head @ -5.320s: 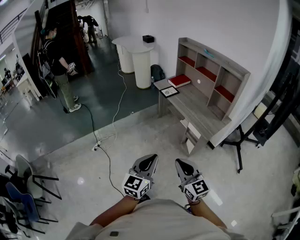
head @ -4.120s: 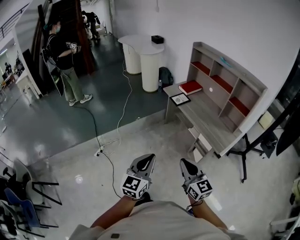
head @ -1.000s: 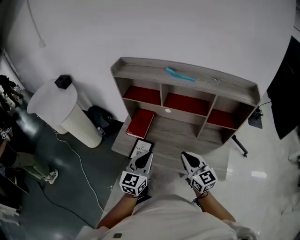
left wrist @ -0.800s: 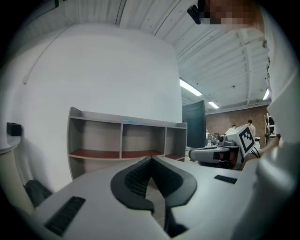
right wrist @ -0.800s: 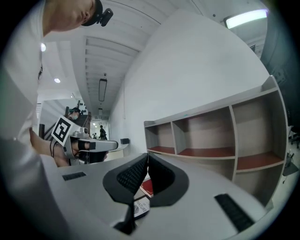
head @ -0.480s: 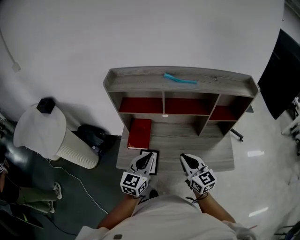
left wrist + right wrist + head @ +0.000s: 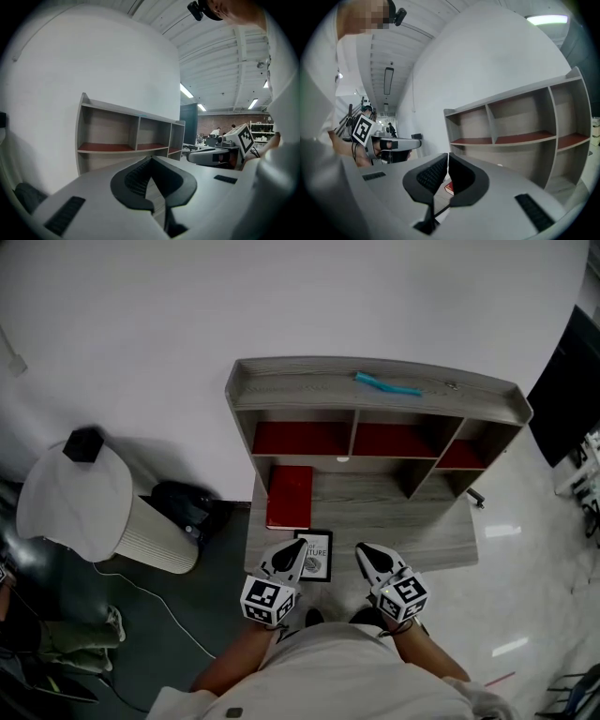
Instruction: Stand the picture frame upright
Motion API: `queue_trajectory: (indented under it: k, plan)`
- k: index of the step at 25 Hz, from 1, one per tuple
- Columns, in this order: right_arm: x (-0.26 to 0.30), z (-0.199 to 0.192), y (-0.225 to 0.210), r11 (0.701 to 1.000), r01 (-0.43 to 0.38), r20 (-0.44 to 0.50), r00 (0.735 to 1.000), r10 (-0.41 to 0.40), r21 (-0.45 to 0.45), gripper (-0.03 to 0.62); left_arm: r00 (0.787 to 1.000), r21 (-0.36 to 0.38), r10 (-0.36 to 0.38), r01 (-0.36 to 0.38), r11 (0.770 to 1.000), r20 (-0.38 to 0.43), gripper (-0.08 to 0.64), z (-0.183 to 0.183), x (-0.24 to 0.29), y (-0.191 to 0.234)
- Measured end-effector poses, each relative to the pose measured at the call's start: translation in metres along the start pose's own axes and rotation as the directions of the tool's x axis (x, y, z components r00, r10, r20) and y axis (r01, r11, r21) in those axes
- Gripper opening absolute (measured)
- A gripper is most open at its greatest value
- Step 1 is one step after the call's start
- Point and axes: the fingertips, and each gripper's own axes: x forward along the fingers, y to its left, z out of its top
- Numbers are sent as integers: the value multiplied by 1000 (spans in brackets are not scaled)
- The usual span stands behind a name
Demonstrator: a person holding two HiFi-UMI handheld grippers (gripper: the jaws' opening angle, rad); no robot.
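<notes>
The picture frame (image 7: 317, 556), black-edged with a white print, lies flat near the front left of the grey desk (image 7: 412, 521). In the head view my left gripper (image 7: 297, 548) is shut and empty, its tip over the frame's left edge. My right gripper (image 7: 362, 552) is also shut and empty, just right of the frame above the desk's front. In the left gripper view the left gripper (image 7: 150, 160) points at the shelf unit, with the frame hidden. The right gripper (image 7: 448, 155) shows its jaws closed together in the right gripper view.
A red book (image 7: 290, 496) lies flat behind the frame, also seen as the red book (image 7: 449, 188). The shelf unit (image 7: 375, 395) stands at the desk's back with a teal object (image 7: 387, 383) on top. A white round stand (image 7: 75, 507) and a black bag (image 7: 183, 505) are at the left.
The desk has come closer and squarer in the head view. Both shut grippers have moved forward over its front edge, and the left tip now overlaps the frame.
</notes>
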Motion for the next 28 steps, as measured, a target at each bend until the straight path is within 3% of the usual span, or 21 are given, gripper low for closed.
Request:
queue_trajectory:
  k: [6,15,18,28]
  plan:
    - [27,-25,0,1000,-9,-73,997,10,19,23,998,-37,-5,3,999,-60,17,-27,10,20]
    - [76,-84,-23,995,-30,-197,979,49,96,25,981,-59,42,-53,997,-188,17,-83,30,61]
    - [89,-111,-30,990,-35,-257,964,68,134,28,968,-70,45,-64,995,-247,17,-110,39,74]
    - [114,-203,-54,965,14,-429,897,103,261,128,903,-135,32,-99,986,-428,19,-203,59,105]
